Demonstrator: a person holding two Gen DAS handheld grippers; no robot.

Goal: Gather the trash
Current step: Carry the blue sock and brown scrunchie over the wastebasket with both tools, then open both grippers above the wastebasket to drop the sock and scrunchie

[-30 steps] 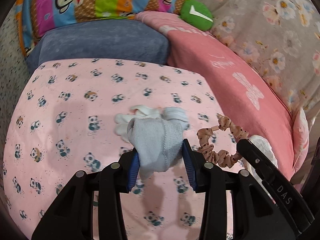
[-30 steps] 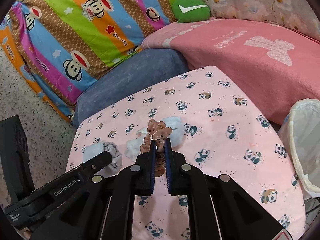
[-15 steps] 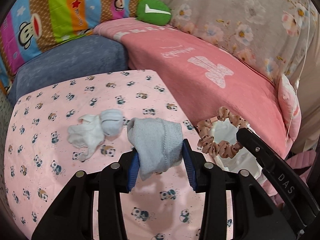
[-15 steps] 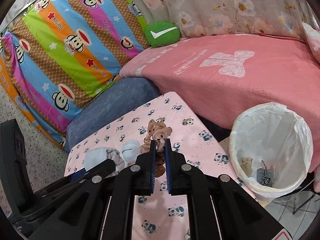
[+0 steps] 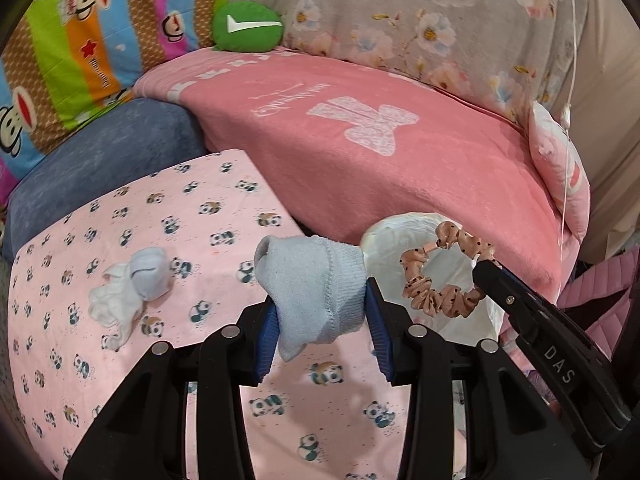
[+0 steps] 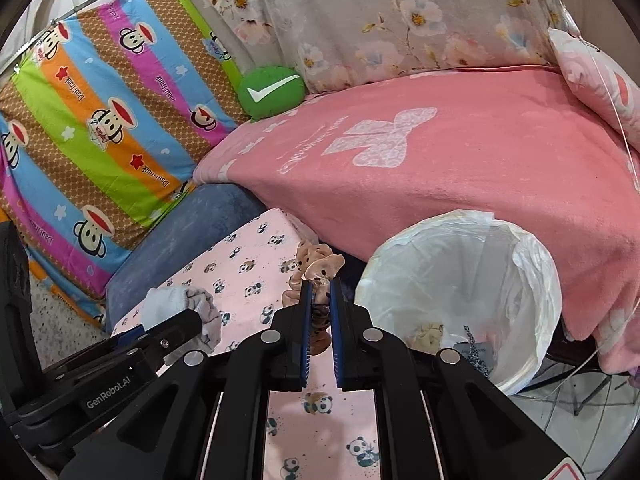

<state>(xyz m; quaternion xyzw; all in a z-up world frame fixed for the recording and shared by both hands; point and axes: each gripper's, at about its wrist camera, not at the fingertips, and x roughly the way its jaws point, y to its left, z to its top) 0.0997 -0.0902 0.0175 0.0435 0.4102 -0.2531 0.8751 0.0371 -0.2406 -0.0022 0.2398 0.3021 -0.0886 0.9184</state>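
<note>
My left gripper (image 5: 322, 312) is shut on a light blue sock (image 5: 316, 284), held above the pink panda-print sheet (image 5: 160, 216). My right gripper (image 6: 320, 300) is shut on a beige dotted scrunchie (image 6: 316, 266), which also hangs at the right of the left wrist view as a loop, the scrunchie (image 5: 440, 300). A white-lined trash bin (image 6: 460, 276) stands just right of the right gripper, with a few scraps at its bottom; its rim, the bin (image 5: 384, 240), shows behind the sock. A small white and blue sock bundle (image 5: 132, 284) lies on the sheet to the left.
A pink blanket (image 6: 460, 168) covers the bed behind the bin. A blue cushion (image 5: 100, 164), a striped monkey-print pillow (image 6: 100, 120) and a green round cushion (image 6: 272, 92) lie at the back left. A floral curtain (image 5: 420, 28) hangs behind. Tiled floor shows at lower right.
Both grippers have swung to the right with their loads, from over the middle of the panda sheet toward the bin. The bin now sits close beside the right gripper; the sock bundle fell behind at left.
</note>
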